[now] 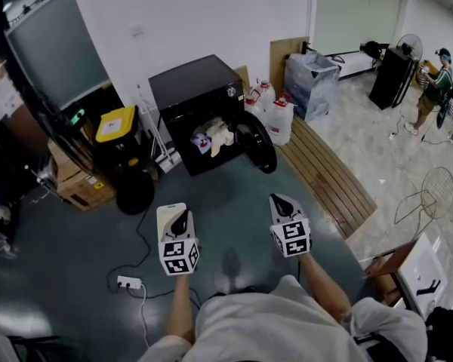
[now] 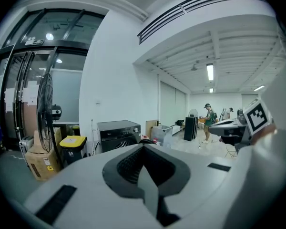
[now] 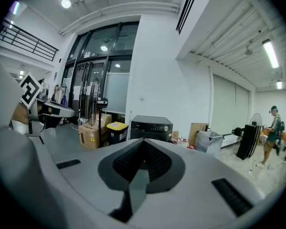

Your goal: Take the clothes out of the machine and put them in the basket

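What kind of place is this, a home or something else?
Probably a large workshop or test hall, not a home: a black front-loading washing machine stands by a white wall, with brown cardboard boxes and a black standing fan nearby.

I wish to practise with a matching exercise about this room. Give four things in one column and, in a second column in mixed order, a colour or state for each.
Column one:
1. machine door
2. bin lid
3. clothes
4. right gripper

Column two:
a. yellow
b. shut, with nothing between its jaws
c. swung open
d. pale, lying in the machine's opening

Pairs: 1-c, 2-a, 3-d, 4-b
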### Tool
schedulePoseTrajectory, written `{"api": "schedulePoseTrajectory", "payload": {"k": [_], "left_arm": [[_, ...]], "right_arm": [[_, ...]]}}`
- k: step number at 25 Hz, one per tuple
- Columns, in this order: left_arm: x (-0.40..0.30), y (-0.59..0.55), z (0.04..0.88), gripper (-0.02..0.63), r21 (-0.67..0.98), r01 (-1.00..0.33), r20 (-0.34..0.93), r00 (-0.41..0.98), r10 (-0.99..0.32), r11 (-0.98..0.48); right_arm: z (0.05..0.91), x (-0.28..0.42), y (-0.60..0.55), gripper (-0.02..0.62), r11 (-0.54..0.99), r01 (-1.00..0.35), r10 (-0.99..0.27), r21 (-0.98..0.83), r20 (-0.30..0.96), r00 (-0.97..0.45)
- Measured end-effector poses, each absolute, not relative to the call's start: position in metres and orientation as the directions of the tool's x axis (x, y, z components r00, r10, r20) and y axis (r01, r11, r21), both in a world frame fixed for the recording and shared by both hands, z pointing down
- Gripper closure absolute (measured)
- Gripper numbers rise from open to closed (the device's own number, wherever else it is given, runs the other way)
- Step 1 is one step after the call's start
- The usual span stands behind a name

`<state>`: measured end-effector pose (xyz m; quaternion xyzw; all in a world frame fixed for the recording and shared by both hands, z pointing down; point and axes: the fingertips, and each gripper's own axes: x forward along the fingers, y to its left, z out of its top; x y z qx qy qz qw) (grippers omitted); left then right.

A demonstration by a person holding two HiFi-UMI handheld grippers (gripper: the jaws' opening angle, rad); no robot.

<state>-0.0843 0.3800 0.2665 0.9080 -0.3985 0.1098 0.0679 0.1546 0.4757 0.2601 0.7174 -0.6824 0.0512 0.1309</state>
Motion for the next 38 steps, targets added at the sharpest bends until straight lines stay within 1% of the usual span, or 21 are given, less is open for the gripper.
{"api": "schedulePoseTrajectory", "payload": {"k": [10, 16, 23, 38], "left_arm": [[-0.062, 0.346, 0.275, 0.588, 0.037, -0.739, 0.282, 0.653, -0.703, -0.672], [-0.048, 0.297, 0.289, 0.588, 0.049, -0.727, 0.288, 0.667, -0.687, -0.685], [-0.017, 0.202, 0.299, 0.588, 0.067, -0.687, 0.291, 0.707, -0.644, -0.724], [0.037, -0.029, 0.285, 0.588, 0.079, -0.601, 0.268, 0.781, -0.563, -0.796]], "right_arm": [[0.271, 0.176, 0.441, 0.574, -0.029, -0.994, -0.957, 0.110, 0.283, 0.059], [0.284, 0.185, 0.397, 0.574, -0.043, -0.992, -0.953, 0.115, 0.295, 0.075], [0.290, 0.203, 0.314, 0.574, -0.083, -0.988, -0.943, 0.127, 0.312, 0.119], [0.274, 0.235, 0.107, 0.574, -0.175, -0.971, -0.926, 0.166, 0.306, 0.219]]}}
